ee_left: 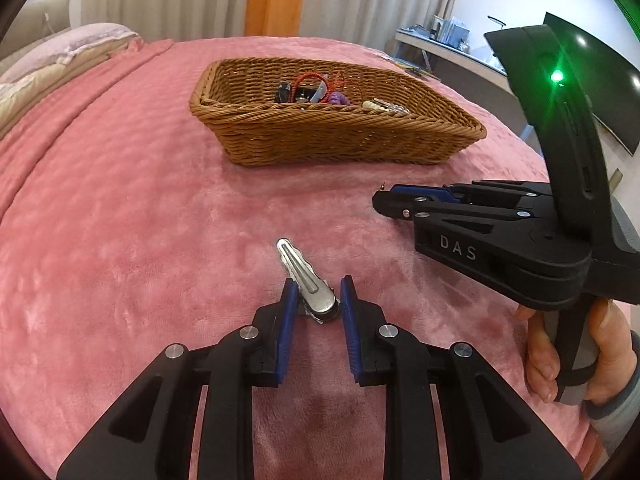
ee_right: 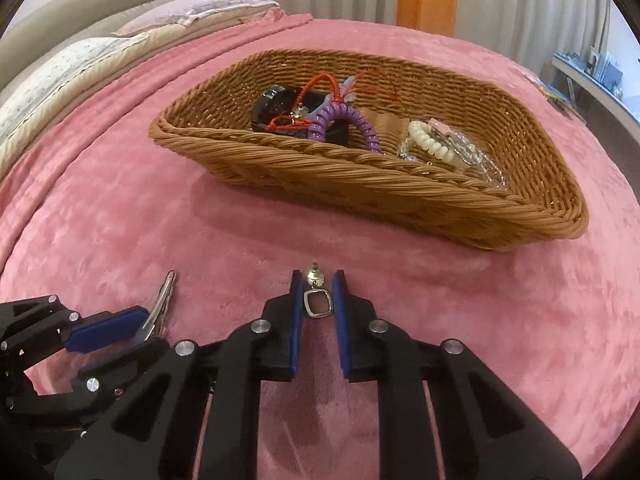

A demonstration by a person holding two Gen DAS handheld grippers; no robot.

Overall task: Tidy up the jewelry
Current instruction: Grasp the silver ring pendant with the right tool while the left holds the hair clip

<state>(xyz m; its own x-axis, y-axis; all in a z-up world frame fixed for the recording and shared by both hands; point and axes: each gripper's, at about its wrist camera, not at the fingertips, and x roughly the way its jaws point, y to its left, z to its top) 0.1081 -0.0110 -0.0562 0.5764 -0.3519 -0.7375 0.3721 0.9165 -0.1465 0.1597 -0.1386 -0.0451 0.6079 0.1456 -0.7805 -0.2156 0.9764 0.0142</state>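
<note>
A silver metal hair clip [ee_left: 306, 278] lies on the pink blanket. My left gripper [ee_left: 319, 296] has its blue pads closed against the clip's wide end. The clip also shows in the right wrist view [ee_right: 160, 304]. My right gripper [ee_right: 318, 294] holds a small silver pendant [ee_right: 317, 298] with a square frame and a bell-like top between its pads. In the left wrist view the right gripper [ee_left: 386, 196] hovers low over the blanket to the right. A wicker basket [ee_right: 360, 184] holds a purple coil band [ee_right: 344, 120], a white bead bracelet [ee_right: 430, 142], red cord and a black item.
The pink blanket [ee_left: 140, 220] covers the bed. Pillows [ee_right: 80, 60] lie at the far left. A desk [ee_left: 440, 48] with small items stands beyond the bed at the right. The basket [ee_left: 332, 136] sits ahead of both grippers.
</note>
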